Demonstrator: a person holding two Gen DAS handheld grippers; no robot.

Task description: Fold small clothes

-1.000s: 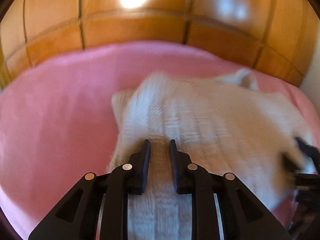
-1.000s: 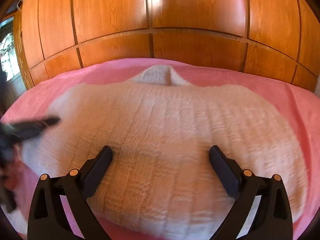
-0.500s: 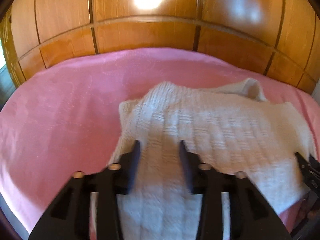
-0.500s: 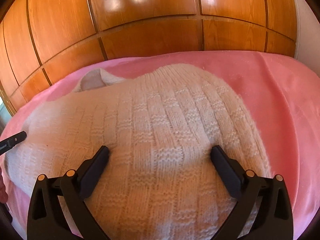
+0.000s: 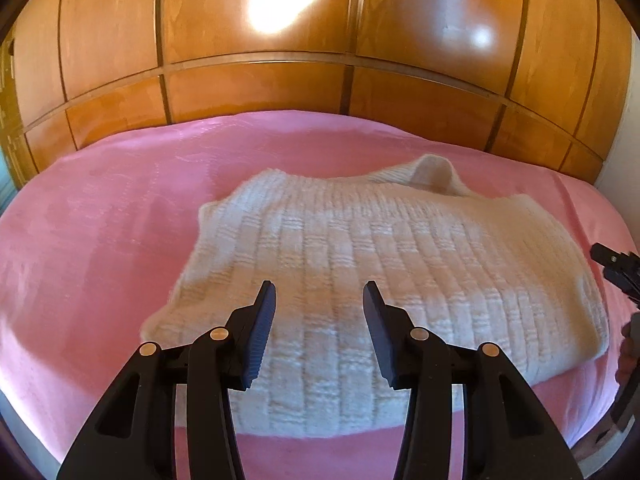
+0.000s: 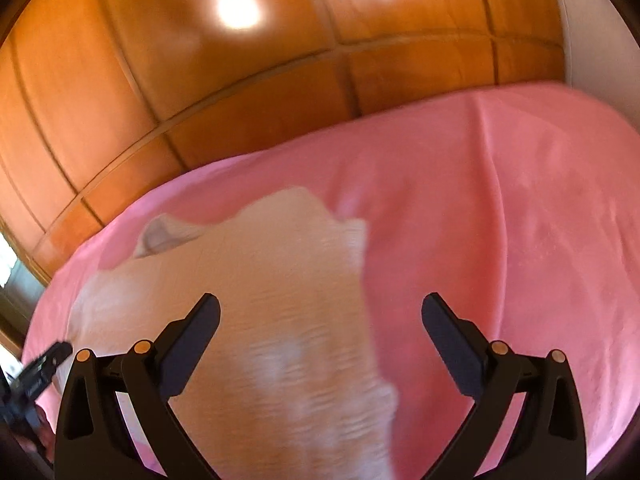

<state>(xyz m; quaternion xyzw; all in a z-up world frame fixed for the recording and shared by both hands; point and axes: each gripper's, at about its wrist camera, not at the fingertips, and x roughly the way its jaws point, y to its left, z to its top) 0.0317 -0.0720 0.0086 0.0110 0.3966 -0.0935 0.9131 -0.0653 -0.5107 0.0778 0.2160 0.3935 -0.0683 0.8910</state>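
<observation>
At the left of my left wrist view the pink blanket (image 5: pixel 100 240) lies bare; in the middle sits the white knitted sweater (image 5: pixel 380 248), folded into a compact block with its collar poking up at the upper right. My left gripper (image 5: pixel 319 300) hovers over its near edge, jaws parted with nothing pinched. At the right edge my right gripper (image 6: pixel 320 312) shows, jaws spread wide and empty over the sweater's right edge. I judge the folding nearly done; perhaps one more fold or some tidying remains.
</observation>
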